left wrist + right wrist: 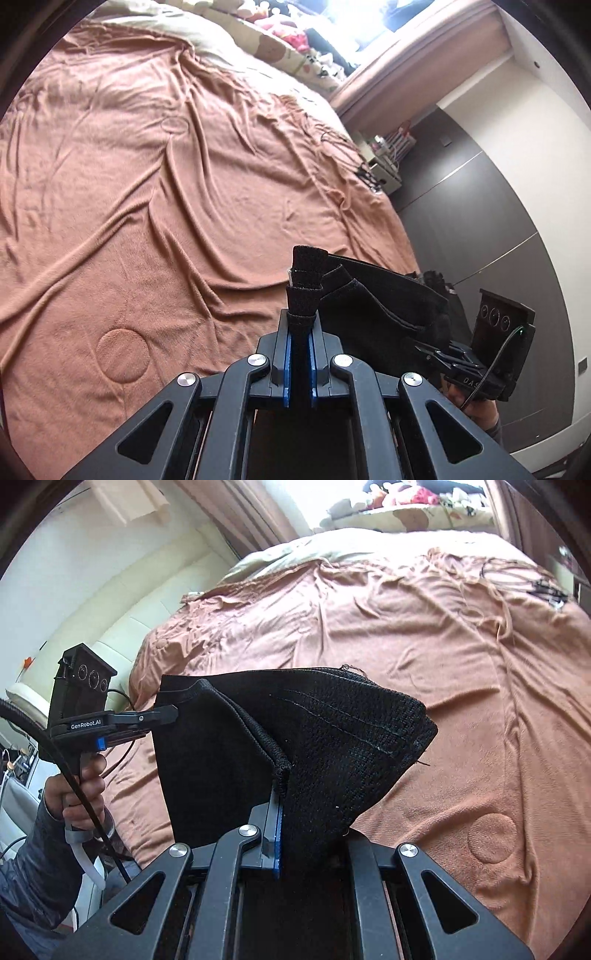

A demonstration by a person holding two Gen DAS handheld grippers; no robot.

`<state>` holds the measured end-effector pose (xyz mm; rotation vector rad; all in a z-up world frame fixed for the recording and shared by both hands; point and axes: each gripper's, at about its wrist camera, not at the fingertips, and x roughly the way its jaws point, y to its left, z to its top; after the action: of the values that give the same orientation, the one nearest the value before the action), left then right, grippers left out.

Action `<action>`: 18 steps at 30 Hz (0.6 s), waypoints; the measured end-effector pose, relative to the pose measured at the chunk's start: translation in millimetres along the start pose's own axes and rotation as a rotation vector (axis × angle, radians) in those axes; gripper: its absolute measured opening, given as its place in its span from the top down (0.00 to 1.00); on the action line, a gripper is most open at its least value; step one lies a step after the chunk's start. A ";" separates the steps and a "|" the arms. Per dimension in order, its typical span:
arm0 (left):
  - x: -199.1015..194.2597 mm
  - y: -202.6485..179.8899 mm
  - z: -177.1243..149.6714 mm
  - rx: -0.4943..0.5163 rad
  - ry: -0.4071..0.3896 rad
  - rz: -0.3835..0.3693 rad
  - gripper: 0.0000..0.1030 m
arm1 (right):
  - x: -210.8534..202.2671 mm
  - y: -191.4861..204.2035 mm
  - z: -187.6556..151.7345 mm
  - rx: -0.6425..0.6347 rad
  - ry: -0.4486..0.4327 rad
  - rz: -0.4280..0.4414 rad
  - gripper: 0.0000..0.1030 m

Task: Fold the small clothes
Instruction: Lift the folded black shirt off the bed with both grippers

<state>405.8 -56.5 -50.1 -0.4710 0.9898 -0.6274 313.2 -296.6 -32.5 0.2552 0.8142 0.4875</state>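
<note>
Pinched between both grippers, left gripper (300, 328) and right gripper (284, 812) each clamped on an edge: black knit garment (332, 738), held above the brown blanket (147, 203). Probably light, limp, stretchy; best gripped at hems.

Between my left gripper's (300, 354) blue-padded black fingers sits a black knit garment (380, 310), its weave coarse and plain with faint stitched lines. Beyond my jaws spreads a salmon-brown blanket (166, 177) embossed with circles. Past it lies a cream floral-patterned quilt (424, 517).
</note>
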 end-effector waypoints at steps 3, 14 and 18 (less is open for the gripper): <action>-23.7 -12.4 -4.2 0.015 -0.037 -0.008 0.93 | -29.4 18.0 -6.1 -0.027 -0.042 -0.019 0.95; -117.8 -56.3 -18.7 0.076 -0.184 0.002 0.94 | -107.5 91.5 -22.0 -0.102 -0.158 -0.005 0.95; -152.0 -67.1 -22.5 0.090 -0.247 0.015 0.94 | -125.5 115.8 -26.2 -0.133 -0.186 0.007 0.95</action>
<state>307.2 -4.5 75.2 -0.4490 0.7275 -0.5823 183.5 -259.9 75.7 0.1777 0.5970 0.5142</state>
